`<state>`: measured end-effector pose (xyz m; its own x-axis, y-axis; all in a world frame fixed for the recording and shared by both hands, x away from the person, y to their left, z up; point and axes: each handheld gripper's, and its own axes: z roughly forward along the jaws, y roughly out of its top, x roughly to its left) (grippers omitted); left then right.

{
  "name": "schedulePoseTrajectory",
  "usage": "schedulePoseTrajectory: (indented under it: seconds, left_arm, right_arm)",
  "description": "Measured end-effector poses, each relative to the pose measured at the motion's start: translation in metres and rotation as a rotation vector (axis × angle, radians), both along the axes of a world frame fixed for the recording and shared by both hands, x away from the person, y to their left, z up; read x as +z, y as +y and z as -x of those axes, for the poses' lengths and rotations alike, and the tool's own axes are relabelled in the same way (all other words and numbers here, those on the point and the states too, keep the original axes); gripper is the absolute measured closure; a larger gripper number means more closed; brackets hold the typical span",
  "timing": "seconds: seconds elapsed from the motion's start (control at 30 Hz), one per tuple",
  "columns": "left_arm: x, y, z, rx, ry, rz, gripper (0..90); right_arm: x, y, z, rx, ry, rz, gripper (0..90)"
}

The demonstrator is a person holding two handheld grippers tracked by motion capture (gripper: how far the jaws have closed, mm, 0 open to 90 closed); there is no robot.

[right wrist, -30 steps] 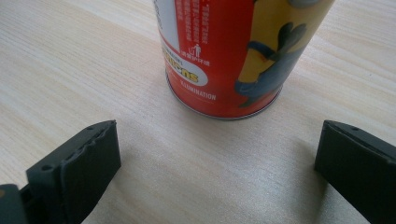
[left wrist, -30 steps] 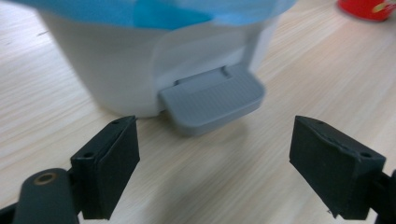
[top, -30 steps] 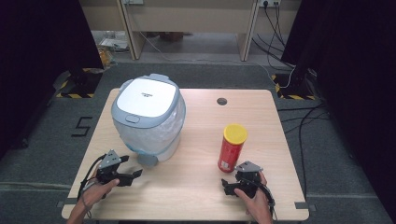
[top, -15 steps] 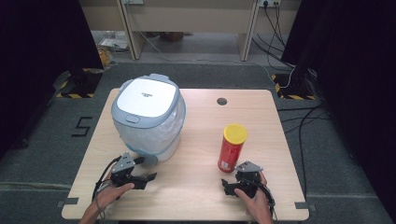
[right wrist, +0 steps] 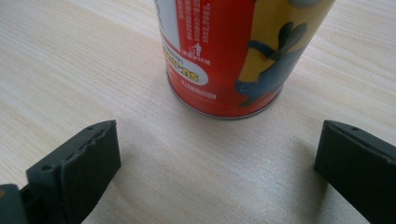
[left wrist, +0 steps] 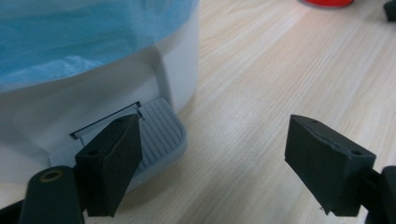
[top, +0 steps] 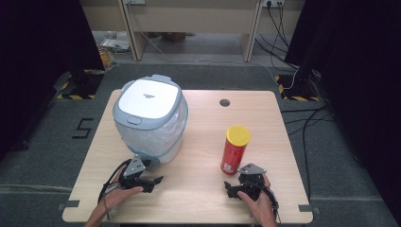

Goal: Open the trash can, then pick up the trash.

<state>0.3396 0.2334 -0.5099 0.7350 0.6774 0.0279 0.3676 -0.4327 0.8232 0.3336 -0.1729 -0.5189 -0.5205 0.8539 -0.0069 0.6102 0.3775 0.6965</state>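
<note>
A pedal bin [top: 149, 118] with a white and grey lid and a blue liner stands on the left half of the wooden table [top: 203, 127]. Its ribbed grey foot pedal [left wrist: 161, 135] lies just ahead of my left gripper [left wrist: 219, 154], whose jaws are open, the left one right over the pedal's near edge. From above, the left gripper [top: 153, 183] sits low at the bin's front. A red can [top: 235, 150] with a yellow lid stands upright right of centre. My right gripper [right wrist: 215, 158] is open, its jaws spread wider than the can [right wrist: 233, 56], which stands a little beyond them.
A round cable hole [top: 224, 102] sits near the table's far edge. The front edge of the table is close behind both hands. Cables [top: 307, 113] trail on the floor to the right, and a bench stands beyond the table.
My left gripper has slid right along the front of the table until it is at the bin's pedal. The right gripper and the can have stayed put.
</note>
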Motion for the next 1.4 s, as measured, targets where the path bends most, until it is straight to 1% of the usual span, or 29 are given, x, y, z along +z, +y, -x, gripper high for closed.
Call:
schedulePoseTrajectory:
  seconds: [0.03,0.23,0.27,0.3,0.33,0.47,0.67,0.7,0.8,0.87,0.9,1.17,1.27,1.3,1.33,1.37,1.4]
  left_arm:
    - [0.0,0.0,0.0,-0.003,0.0,-0.011,18.3]
    - [-0.001,0.001,-0.001,-0.008,0.007,0.0,18.5]
    - [-0.002,0.0,0.0,-0.011,-0.001,-0.022,18.5]
    - [-0.002,-0.001,0.0,-0.011,-0.006,-0.03,18.4]
    - [-0.003,-0.001,0.001,-0.013,-0.007,-0.027,18.4]
    - [-0.005,0.001,-0.001,-0.018,0.013,-0.008,18.5]
    - [-0.011,-0.001,-0.003,-0.02,0.024,-0.034,18.5]
    - [-0.012,-0.001,-0.003,-0.017,0.02,-0.036,18.5]
    - [-0.012,-0.002,-0.003,-0.017,0.02,-0.044,18.5]
    - [-0.012,-0.003,-0.004,-0.017,0.018,-0.056,18.5]
    - [-0.012,-0.003,-0.003,-0.015,0.016,-0.055,18.5]
    - [-0.013,-0.004,-0.002,-0.013,0.008,-0.058,18.5]
    - [-0.013,-0.003,-0.003,-0.013,0.012,-0.049,18.5]
    - [-0.012,-0.002,-0.003,-0.018,0.016,-0.054,18.5]
    - [-0.013,-0.003,-0.003,-0.014,0.01,-0.05,18.5]
    - [-0.013,-0.004,-0.002,-0.016,0.007,-0.062,18.5]
    - [-0.013,-0.004,-0.002,-0.016,0.007,-0.062,18.5]
  right_arm:
    - [0.0,0.0,0.0,0.0,0.001,0.0,0.5]
    - [0.0,0.0,0.0,0.002,0.0,0.0,0.5]
    - [0.0,0.0,0.0,0.002,0.001,0.0,0.5]
    - [0.0,0.0,0.0,0.003,-0.001,0.001,0.5]
    - [0.0,0.0,0.0,0.002,0.0,0.0,0.5]
    - [0.0,0.0,0.0,0.003,-0.001,0.0,0.5]
    - [0.0,-0.001,0.0,0.008,0.001,0.002,0.5]
    - [0.0,-0.001,0.0,0.013,-0.003,0.004,0.5]
    - [0.0,-0.001,0.0,0.007,0.004,-0.001,0.5]
    - [0.0,-0.001,0.0,0.011,0.0,0.001,0.5]
    - [0.0,0.0,0.0,0.005,0.005,-0.003,0.5]
    - [0.0,-0.001,0.0,0.011,0.002,0.001,0.5]
    - [0.0,-0.001,0.0,0.011,0.001,0.001,0.5]
    - [0.0,-0.001,0.0,0.011,0.001,0.001,0.5]
    - [0.0,-0.001,0.0,0.011,0.002,0.001,0.5]
    - [0.0,-0.001,0.0,0.011,0.001,0.001,0.5]
    - [0.0,-0.001,0.0,0.011,0.001,0.001,0.5]
